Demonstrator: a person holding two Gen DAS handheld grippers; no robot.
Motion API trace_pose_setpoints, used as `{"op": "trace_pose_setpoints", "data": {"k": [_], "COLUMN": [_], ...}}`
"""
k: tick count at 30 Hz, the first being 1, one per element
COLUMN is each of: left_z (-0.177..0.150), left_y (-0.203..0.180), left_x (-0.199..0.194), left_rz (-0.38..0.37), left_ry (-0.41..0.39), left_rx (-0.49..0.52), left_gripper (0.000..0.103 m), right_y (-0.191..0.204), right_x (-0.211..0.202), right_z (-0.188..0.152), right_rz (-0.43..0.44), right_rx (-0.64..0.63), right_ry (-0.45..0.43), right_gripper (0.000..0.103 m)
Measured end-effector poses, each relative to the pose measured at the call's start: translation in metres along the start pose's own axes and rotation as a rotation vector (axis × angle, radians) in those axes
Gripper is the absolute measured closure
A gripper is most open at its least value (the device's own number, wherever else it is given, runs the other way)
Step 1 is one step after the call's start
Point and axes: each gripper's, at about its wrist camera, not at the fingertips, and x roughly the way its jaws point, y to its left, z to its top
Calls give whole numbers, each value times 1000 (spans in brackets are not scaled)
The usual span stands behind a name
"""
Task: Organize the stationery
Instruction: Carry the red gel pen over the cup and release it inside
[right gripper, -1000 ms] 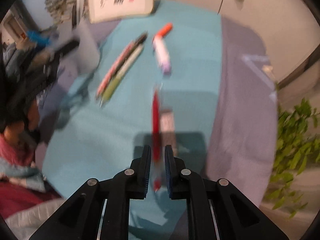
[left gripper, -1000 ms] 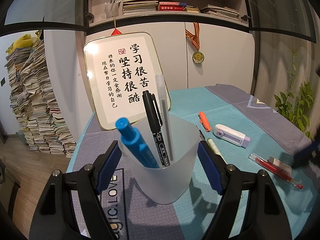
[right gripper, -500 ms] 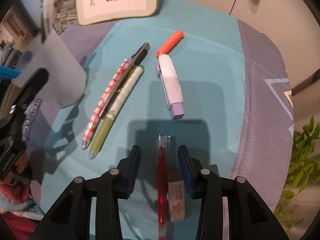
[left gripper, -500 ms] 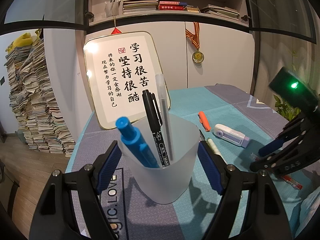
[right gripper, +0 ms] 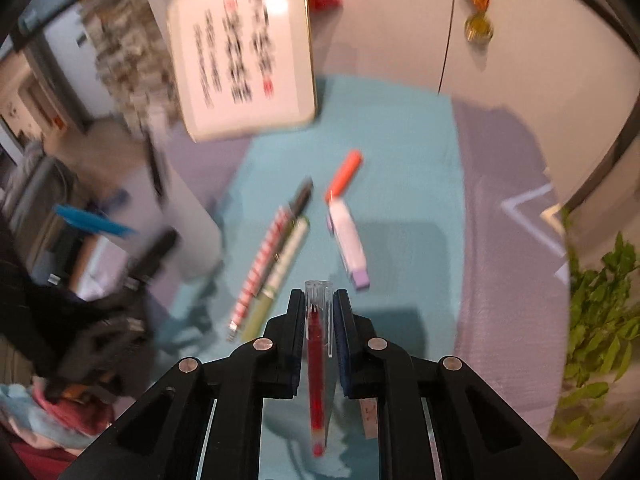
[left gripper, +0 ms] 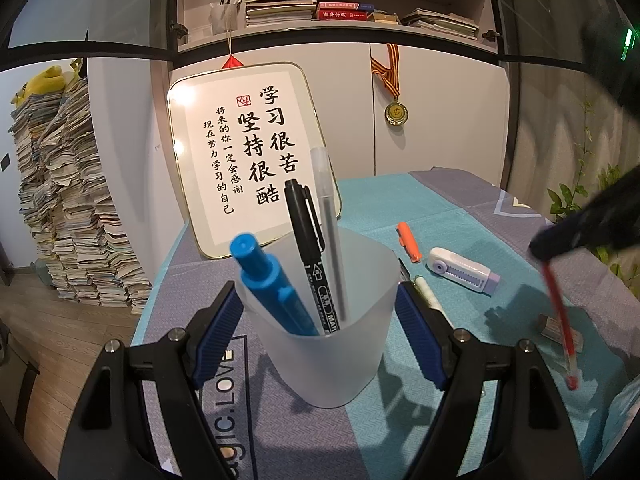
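Observation:
My left gripper (left gripper: 318,308) is shut on a frosted plastic cup (left gripper: 320,364) standing on the cloth. In the cup are a blue marker (left gripper: 272,280), a black marker (left gripper: 308,248) and a clear pen (left gripper: 328,220). My right gripper (right gripper: 318,300) has its jaws closing on a red pen (right gripper: 316,360), pads pressed to its barrel. The left wrist view shows that pen (left gripper: 558,312) hanging tip-down just above the cloth at the right. On the cloth lie an orange highlighter (right gripper: 344,176), a white and purple correction tape (right gripper: 350,244), a red-checked pen (right gripper: 260,268) and a green pen (right gripper: 280,276).
A framed calligraphy board (left gripper: 248,152) leans against the white cabinet behind the table. A small labelled eraser (left gripper: 558,328) lies under the red pen. A leafy plant (right gripper: 600,320) stands off the table's right edge. Tall paper stacks (left gripper: 60,200) fill the floor at the left.
My right gripper opened around the red pen on the cloth, then closed on it and lifted it. The view swung towards the cup. The left gripper and cup stayed still.

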Motion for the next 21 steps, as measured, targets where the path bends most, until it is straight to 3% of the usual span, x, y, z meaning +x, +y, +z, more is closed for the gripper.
{"op": "trace_pose_setpoints", "data": {"k": [7, 13, 17, 21], "left_z": [0, 0, 0, 0], "left_y": [0, 0, 0, 0], "left_x": [0, 0, 0, 0], "left_rz": [-1, -1, -1, -1], "left_ry": [0, 0, 0, 0], "left_rx": [0, -1, -1, -1], "left_gripper": [25, 25, 25, 25], "right_y": [19, 45, 65, 78], "right_x": [-68, -106, -113, -100], "right_z": [13, 47, 65, 76], "right_rz": [43, 111, 156, 197], "right_rx": [-24, -53, -79, -93], "right_ry": [-226, -373, -415, -391], "right_gripper": [88, 88, 88, 88]}}
